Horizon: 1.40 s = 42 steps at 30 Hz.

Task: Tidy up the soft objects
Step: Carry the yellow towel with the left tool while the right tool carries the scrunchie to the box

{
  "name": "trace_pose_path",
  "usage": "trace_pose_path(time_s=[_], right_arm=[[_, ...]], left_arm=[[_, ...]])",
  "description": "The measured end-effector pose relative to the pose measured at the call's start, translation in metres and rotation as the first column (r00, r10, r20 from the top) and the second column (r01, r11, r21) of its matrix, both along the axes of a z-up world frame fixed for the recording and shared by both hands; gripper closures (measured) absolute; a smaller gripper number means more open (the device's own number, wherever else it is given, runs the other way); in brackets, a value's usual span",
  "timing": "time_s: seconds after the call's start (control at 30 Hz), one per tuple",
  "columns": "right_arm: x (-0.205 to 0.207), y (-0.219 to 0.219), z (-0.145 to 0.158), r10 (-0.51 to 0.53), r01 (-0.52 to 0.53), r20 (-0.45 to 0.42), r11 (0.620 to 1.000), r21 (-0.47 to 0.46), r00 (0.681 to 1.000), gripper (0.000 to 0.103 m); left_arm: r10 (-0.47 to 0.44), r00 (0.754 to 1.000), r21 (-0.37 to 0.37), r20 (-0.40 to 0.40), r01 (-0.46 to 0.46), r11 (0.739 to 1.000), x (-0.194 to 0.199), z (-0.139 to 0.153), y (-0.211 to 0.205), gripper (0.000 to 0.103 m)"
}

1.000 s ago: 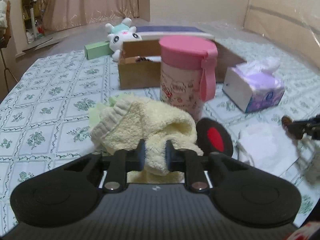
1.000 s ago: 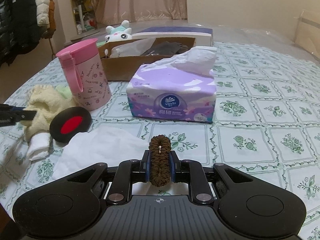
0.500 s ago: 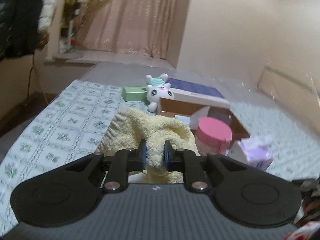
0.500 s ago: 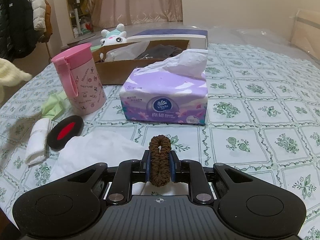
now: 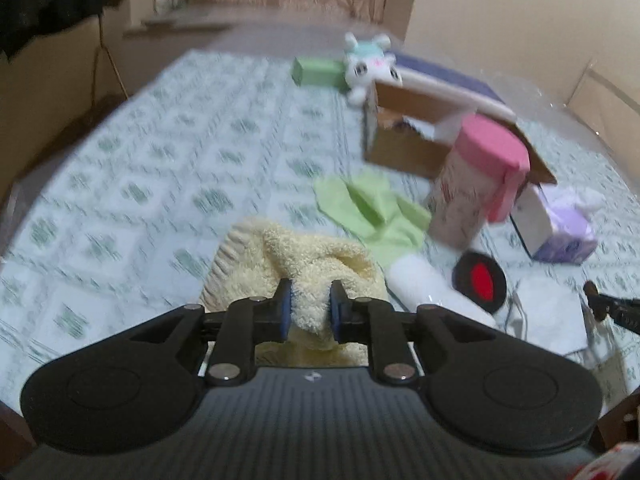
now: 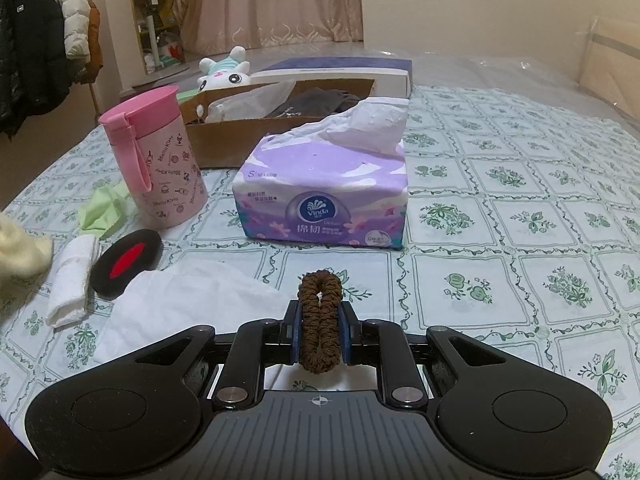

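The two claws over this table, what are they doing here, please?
A person is sorting soft things with a handheld claw in each hand. The left claw is shut on a fluffy yellow sock, held above the patterned table. The right claw is shut on a brown hair tie. A green cloth, a rolled white cloth and a white sheet lie near the pink cup and cardboard box.
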State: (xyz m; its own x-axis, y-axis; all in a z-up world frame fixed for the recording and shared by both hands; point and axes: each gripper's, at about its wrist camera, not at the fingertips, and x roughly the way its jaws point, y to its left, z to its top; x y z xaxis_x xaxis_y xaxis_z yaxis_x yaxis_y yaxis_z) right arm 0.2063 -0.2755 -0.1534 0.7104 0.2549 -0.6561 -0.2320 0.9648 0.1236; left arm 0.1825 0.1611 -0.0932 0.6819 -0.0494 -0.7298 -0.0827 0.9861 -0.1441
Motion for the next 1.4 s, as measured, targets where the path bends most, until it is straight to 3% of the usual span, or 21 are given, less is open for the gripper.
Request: trace_pose_path(time_s=[0.13,0.3,0.43,0.5,0.57,0.73,0.8,0.9,0.97,1.07,1.17,1.4], right_arm=[[0.001,0.001,0.000,0.001,-0.001,-0.005,1.000,-0.003,1.000,0.084],[0.001,0.000,-0.002,0.002,-0.002,-0.008,1.000,-0.003,1.000,0.084],[0.002,-0.001,-0.003,-0.002,0.002,-0.012,1.000,-0.001,1.000,0.084],[0.002,-0.002,-0.004,-0.004,0.004,-0.015,1.000,0.000,1.000,0.084],[0.002,-0.002,-0.004,-0.002,0.002,-0.017,1.000,0.000,1.000,0.084],[0.003,-0.003,-0.006,-0.011,0.011,-0.024,1.000,0.008,1.000,0.084],[0.003,-0.004,-0.006,-0.014,0.014,-0.024,1.000,0.010,1.000,0.084],[0.003,-0.005,-0.006,-0.018,0.018,-0.027,1.000,0.006,0.999,0.084],[0.004,-0.006,-0.006,-0.017,0.017,-0.029,1.000,0.007,0.999,0.084],[0.003,-0.004,-0.006,-0.012,0.012,-0.028,1.000,0.006,1.000,0.084],[0.003,-0.004,-0.007,-0.009,0.009,-0.029,1.000,0.009,1.000,0.084],[0.003,-0.002,-0.004,0.017,-0.017,-0.026,1.000,-0.002,1.000,0.084]], left_arm=[[-0.029,0.999,-0.036,-0.018,0.029,0.999,0.005,-0.017,-0.010,0.079],[0.000,1.000,0.007,-0.011,0.000,1.000,0.014,-0.027,-0.008,0.062],[0.028,1.000,0.056,-0.006,-0.028,0.998,0.019,-0.033,-0.001,0.038],[0.032,0.999,0.076,-0.001,-0.032,0.997,0.022,-0.038,0.002,0.034],[0.038,0.999,0.076,-0.011,-0.037,0.996,0.027,-0.044,0.007,0.024],[0.063,0.996,0.011,-0.062,-0.063,0.998,0.033,-0.069,0.018,0.019],[0.069,0.997,0.016,-0.038,-0.068,0.998,0.030,-0.071,0.015,0.020],[0.053,0.998,0.004,-0.016,-0.053,0.999,0.028,-0.071,0.011,0.035],[0.033,0.999,0.004,-0.010,-0.033,0.999,0.028,-0.070,0.007,0.053],[0.007,1.000,0.014,-0.006,-0.007,1.000,0.028,-0.067,0.001,0.067],[0.007,1.000,-0.006,-0.003,-0.007,1.000,0.028,-0.065,-0.001,0.074],[0.017,1.000,-0.025,0.014,-0.017,1.000,0.024,-0.054,0.001,0.078]])
